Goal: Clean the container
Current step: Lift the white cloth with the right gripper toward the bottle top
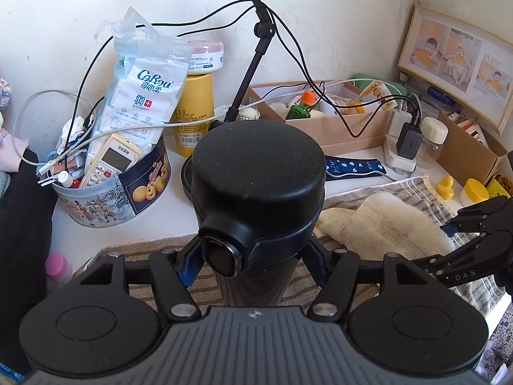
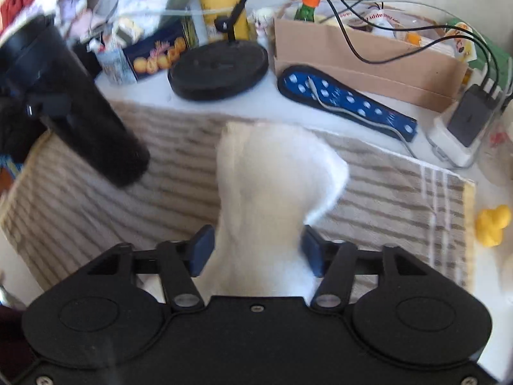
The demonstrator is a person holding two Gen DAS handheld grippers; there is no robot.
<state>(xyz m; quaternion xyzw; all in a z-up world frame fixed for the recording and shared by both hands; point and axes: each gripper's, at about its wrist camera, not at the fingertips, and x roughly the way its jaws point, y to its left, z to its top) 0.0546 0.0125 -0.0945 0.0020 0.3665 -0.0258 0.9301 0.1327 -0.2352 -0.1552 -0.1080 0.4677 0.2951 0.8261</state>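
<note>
My left gripper (image 1: 250, 266) is shut on a black lidded bottle (image 1: 256, 166), its blue pads pressing the body just under the lid. The bottle stands upright over a striped towel (image 1: 413, 189). In the right wrist view the same bottle (image 2: 80, 102) shows at the left, blurred. A cream cloth (image 2: 272, 176) lies bunched on the striped towel (image 2: 400, 199) and runs back between the blue pads of my right gripper (image 2: 253, 250). That gripper stands open around the cloth. The cloth (image 1: 384, 221) also appears in the left wrist view, with the right gripper's fingers (image 1: 474, 215) above it.
A cookie tin (image 1: 112, 199) crammed with a remote and tissue packs sits at the left. Behind the towel are a round black stand base (image 2: 218, 70), a blue dotted case (image 2: 336, 96), a cardboard box (image 2: 368, 61) and a power strip (image 2: 458, 134). A yellow duck (image 2: 492, 224) lies at the right.
</note>
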